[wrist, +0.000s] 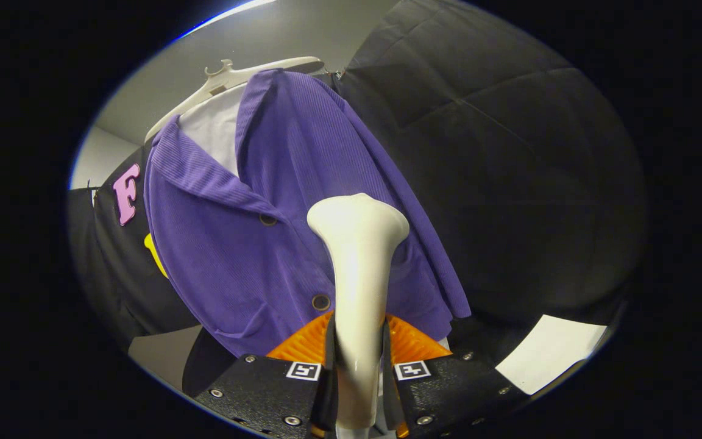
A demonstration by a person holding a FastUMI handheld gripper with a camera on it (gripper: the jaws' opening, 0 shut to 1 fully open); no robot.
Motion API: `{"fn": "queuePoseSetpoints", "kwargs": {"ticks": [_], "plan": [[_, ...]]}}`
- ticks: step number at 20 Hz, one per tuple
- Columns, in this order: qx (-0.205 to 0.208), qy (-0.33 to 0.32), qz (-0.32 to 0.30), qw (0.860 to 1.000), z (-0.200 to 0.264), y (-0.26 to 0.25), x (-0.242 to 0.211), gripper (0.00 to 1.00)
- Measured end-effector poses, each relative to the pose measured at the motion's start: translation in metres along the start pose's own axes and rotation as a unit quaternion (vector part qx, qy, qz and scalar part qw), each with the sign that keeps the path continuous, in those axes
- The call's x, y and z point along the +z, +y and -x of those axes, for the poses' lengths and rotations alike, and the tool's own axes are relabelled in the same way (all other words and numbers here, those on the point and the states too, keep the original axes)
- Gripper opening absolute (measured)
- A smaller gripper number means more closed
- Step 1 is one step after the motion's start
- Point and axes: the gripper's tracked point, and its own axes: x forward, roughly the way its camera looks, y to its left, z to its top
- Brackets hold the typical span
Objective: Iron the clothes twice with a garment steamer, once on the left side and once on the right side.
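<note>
A purple ribbed shirt (229, 244) with dark buttons hangs on a white hanger (235, 76) in front of the black cloth wall; its collar is open over white fabric inside. My gripper (358, 347) is shut on the handle of a white garment steamer (357, 256). The steamer rises between the fingers, and its wide head sits against or just before the shirt's front, to the right of the button line, about mid-chest. Whether the head touches the cloth I cannot tell.
The black quilted booth wall (509, 152) runs behind and to the right of the shirt. A white sheet (549, 353) lies low on the right. A pale grey ceiling or wall (278, 36) shows above the hanger.
</note>
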Motion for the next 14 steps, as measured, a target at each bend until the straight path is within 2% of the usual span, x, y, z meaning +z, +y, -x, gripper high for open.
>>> {"fn": "queuePoseSetpoints", "kwargs": {"ticks": [10, 14], "plan": [[-0.037, 0.061, -0.009, 0.997, 0.001, -0.034, -0.079, 0.3], [-0.051, 0.105, -0.027, 0.993, 0.006, -0.046, -0.125, 0.3]]}}
